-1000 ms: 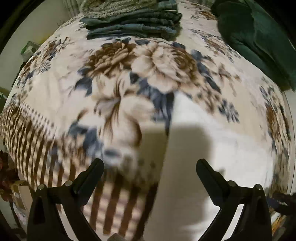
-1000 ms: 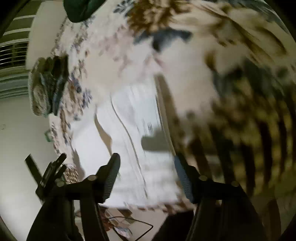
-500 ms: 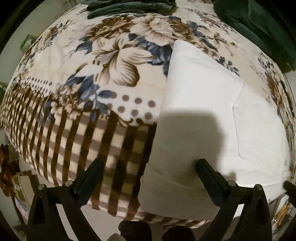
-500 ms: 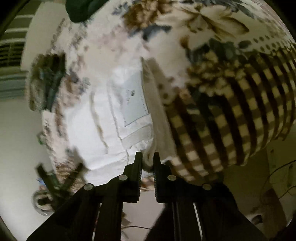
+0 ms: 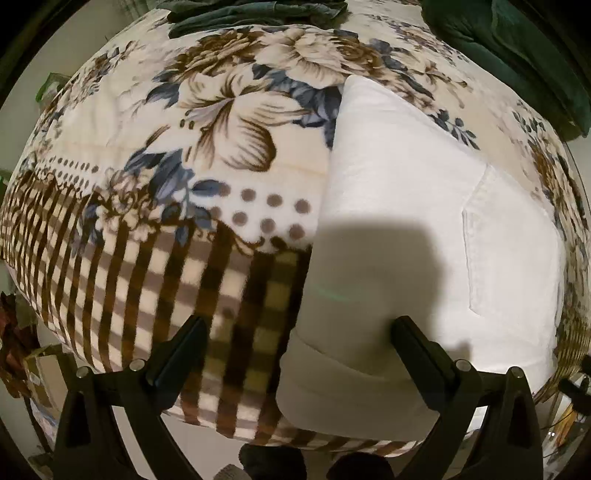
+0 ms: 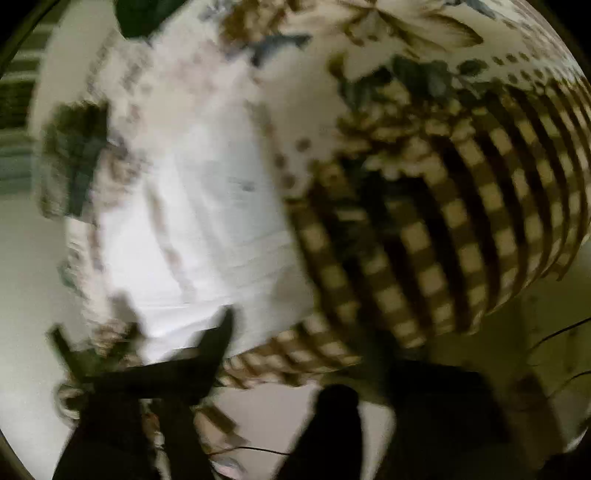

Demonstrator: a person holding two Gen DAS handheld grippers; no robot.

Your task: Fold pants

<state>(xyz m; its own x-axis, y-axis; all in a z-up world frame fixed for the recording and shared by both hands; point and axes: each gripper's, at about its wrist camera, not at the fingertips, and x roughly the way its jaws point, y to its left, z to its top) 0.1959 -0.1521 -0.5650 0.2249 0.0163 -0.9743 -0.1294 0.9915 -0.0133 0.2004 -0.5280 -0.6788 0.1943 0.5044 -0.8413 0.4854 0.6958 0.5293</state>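
White pants (image 5: 413, 229) lie folded into a long block on the floral blanket (image 5: 207, 122), with a back pocket (image 5: 513, 243) on top and the waistband end at the bed's near edge. My left gripper (image 5: 295, 354) is open and empty, its fingers straddling the pants' near left edge. In the blurred right wrist view the pants (image 6: 192, 236) lie at the left. My right gripper (image 6: 303, 350) is open there, just off the pants' near edge, holding nothing.
A stack of folded dark clothes (image 5: 255, 14) sits at the far edge of the bed. A dark green cloth (image 5: 517, 48) lies at the far right. The blanket's checked border (image 5: 155, 295) hangs over the near edge, with floor below.
My right gripper was shut on the pants' edge half a second ago; now it is open and swinging away. My left gripper has drawn back slightly toward the near edge, still open.
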